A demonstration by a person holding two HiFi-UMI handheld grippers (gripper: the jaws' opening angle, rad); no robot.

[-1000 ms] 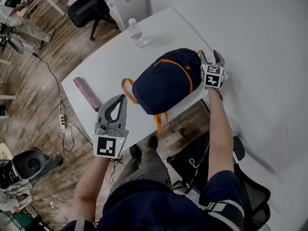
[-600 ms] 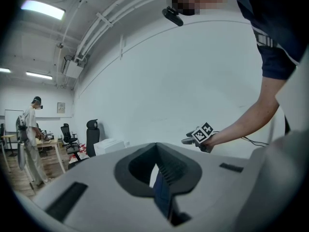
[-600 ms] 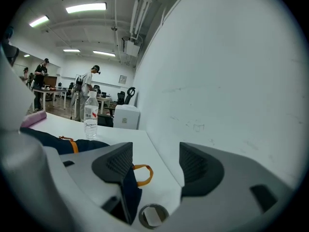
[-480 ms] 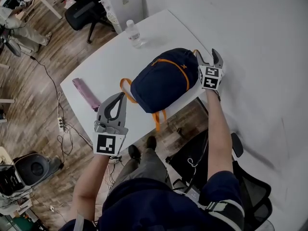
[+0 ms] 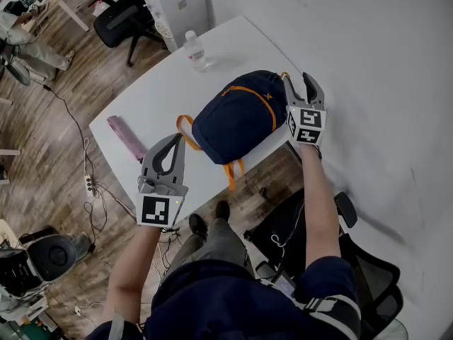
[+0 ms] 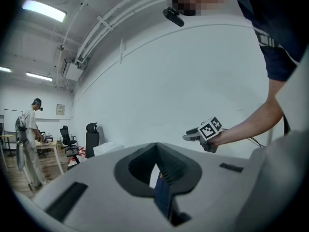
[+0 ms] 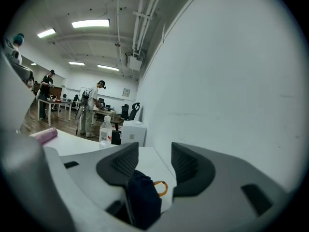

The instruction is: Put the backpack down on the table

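Note:
The navy backpack (image 5: 237, 115) with orange trim lies on its side on the white table (image 5: 152, 94). Its orange straps (image 5: 185, 127) trail towards the near edge. My right gripper (image 5: 298, 82) hovers just off the backpack's right end, beside a small orange loop (image 5: 284, 76). Its jaws have just been closing but still stand apart, with nothing pressed between them. In the right gripper view (image 7: 154, 149) the backpack (image 7: 142, 199) and the loop (image 7: 161, 188) show low down beyond the jaws. My left gripper (image 5: 178, 143) is shut and empty near the straps, tips together in its own view (image 6: 155, 146).
A clear water bottle (image 5: 196, 48) stands at the table's far side. A pink folded item (image 5: 127, 138) lies at its left end. A white cabinet (image 5: 177, 6) and a black chair (image 5: 120, 16) stand beyond; another black chair (image 5: 364, 261) is behind me. People work in the background.
My right gripper has lifted off the backpack's end and shifted a little left. The backpack stays lying on the table. The left gripper has held still.

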